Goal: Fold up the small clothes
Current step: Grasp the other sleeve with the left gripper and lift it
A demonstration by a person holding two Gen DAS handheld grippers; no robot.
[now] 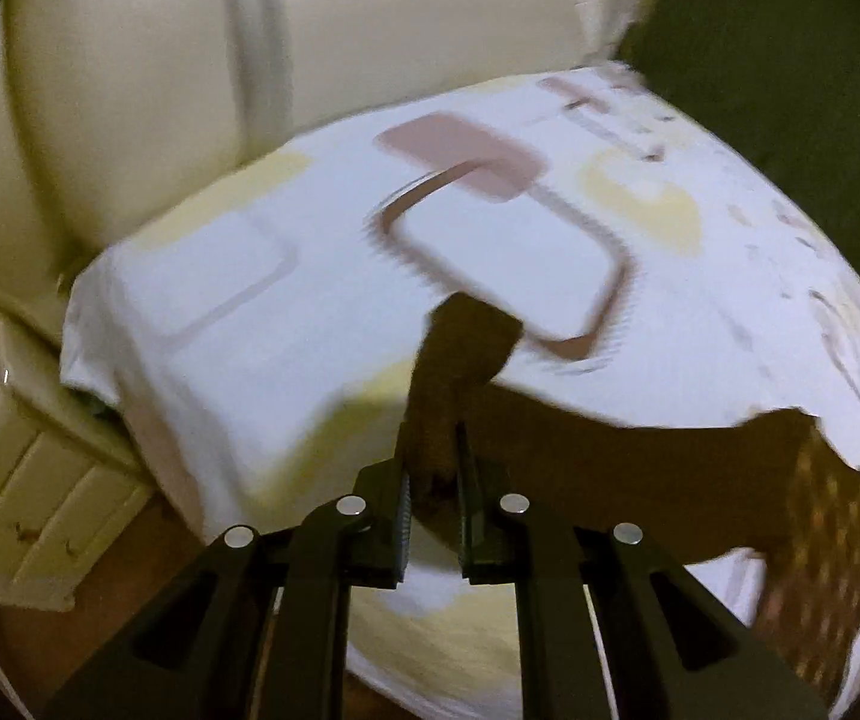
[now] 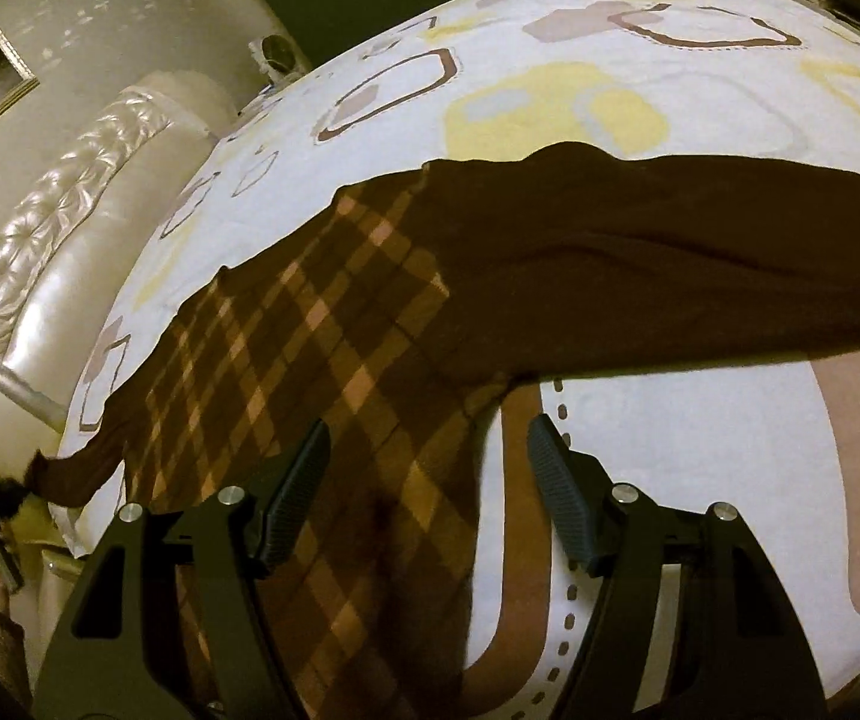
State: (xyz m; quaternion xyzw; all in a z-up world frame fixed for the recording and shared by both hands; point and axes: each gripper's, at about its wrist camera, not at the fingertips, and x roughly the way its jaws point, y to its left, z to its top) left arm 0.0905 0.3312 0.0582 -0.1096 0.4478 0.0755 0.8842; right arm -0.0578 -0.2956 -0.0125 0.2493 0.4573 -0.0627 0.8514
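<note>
The brown sleeve [image 1: 460, 372] is pinched by the left gripper [image 1: 433, 474]; it should be drawn taut toward 3 o'clock across the plaid garment [image 2: 321, 372], while the right gripper [image 2: 430, 468], fingers wide, is lowered to pin the hem.

No text, label, brand, number or sign can be read in either view; the bed sheet [image 2: 580, 102] carries only printed shapes in yellow, brown and pink, and the brown garment [image 2: 640, 276] only a check pattern

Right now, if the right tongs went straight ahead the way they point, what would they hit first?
Most likely the brown plaid garment, which lies right ahead of the open right tongs on the patterned bedsheet; depth is hard to judge.
</note>
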